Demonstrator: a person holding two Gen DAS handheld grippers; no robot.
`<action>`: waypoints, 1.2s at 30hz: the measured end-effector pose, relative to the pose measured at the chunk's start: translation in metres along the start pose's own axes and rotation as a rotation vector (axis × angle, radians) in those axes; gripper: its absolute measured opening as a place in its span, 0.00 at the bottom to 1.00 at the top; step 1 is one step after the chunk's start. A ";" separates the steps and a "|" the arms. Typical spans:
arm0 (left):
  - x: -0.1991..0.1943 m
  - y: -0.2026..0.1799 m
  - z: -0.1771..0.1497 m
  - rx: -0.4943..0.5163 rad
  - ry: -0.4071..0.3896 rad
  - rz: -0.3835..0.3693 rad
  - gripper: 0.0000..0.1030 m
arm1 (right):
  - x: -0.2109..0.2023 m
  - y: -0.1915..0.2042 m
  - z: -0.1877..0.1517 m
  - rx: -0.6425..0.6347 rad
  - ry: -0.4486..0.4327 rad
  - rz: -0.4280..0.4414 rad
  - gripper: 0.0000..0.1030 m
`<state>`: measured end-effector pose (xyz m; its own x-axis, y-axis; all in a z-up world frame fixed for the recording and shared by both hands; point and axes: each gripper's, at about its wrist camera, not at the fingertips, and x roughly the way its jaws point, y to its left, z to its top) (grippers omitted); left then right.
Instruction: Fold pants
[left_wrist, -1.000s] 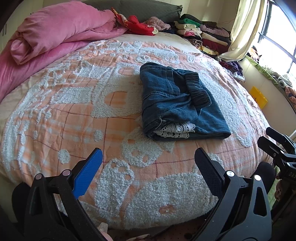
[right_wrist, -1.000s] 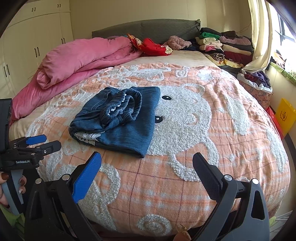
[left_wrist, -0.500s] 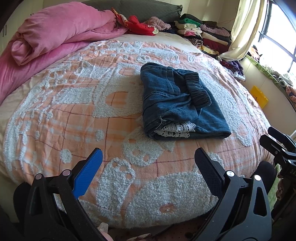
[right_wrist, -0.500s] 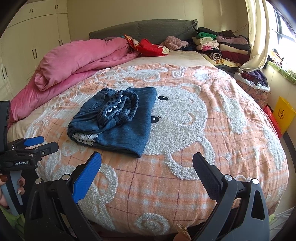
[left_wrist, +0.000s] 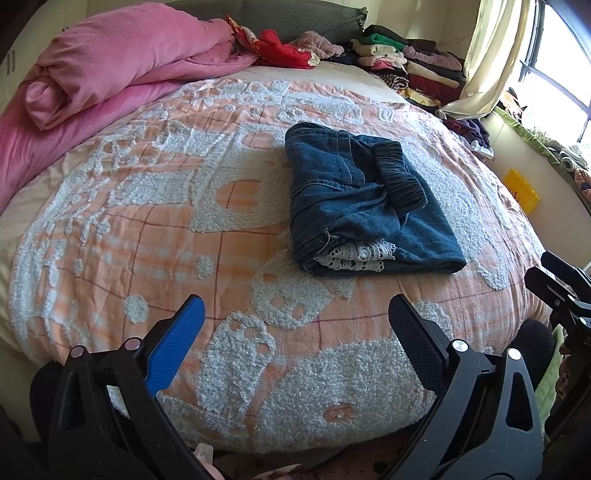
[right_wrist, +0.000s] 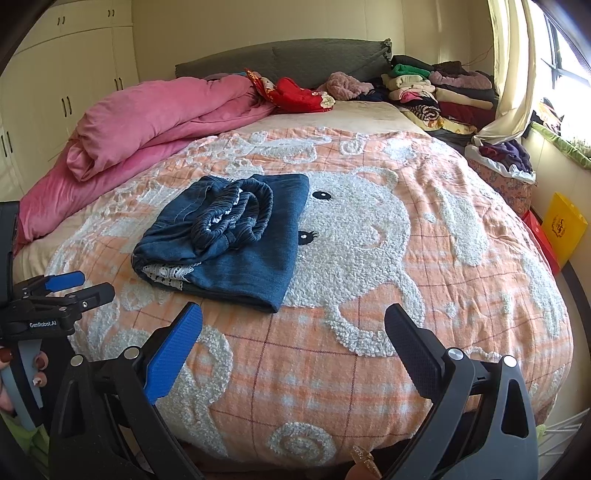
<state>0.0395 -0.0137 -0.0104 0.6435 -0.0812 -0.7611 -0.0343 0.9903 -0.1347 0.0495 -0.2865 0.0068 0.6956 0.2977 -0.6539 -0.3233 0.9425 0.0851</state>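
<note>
The blue denim pants (left_wrist: 365, 199) lie folded in a compact stack on the bed, with a white lace hem showing at the near edge and the elastic waistband on top. They also show in the right wrist view (right_wrist: 229, 236), left of centre. My left gripper (left_wrist: 295, 325) is open and empty, held back near the bed's foot edge, well short of the pants. My right gripper (right_wrist: 293, 325) is open and empty, also back from the pants. The left gripper shows at the left edge of the right wrist view (right_wrist: 70, 288).
An orange checked bedspread (right_wrist: 369, 295) with white fleecy figures covers the bed. A pink duvet (right_wrist: 155, 122) is bundled at the far left. Stacked clothes (right_wrist: 436, 92) sit at the far right by the curtain. A yellow bag (right_wrist: 561, 229) stands on the floor at the right.
Both grippers have drawn back and up slightly from the bed. The pants have not moved. Both grippers stay open.
</note>
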 end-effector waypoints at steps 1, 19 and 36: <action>0.000 0.000 0.000 0.000 0.000 -0.001 0.91 | 0.000 0.000 0.000 0.000 0.001 -0.001 0.96; -0.002 0.002 0.000 0.000 0.001 0.002 0.91 | 0.000 0.002 -0.003 0.003 0.007 -0.009 0.96; -0.007 0.010 -0.002 0.030 -0.009 0.021 0.91 | 0.010 -0.001 -0.008 0.006 0.046 -0.042 0.96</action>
<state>0.0327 -0.0039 -0.0077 0.6498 -0.0598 -0.7578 -0.0249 0.9947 -0.0998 0.0517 -0.2858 -0.0052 0.6780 0.2508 -0.6909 -0.2909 0.9548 0.0611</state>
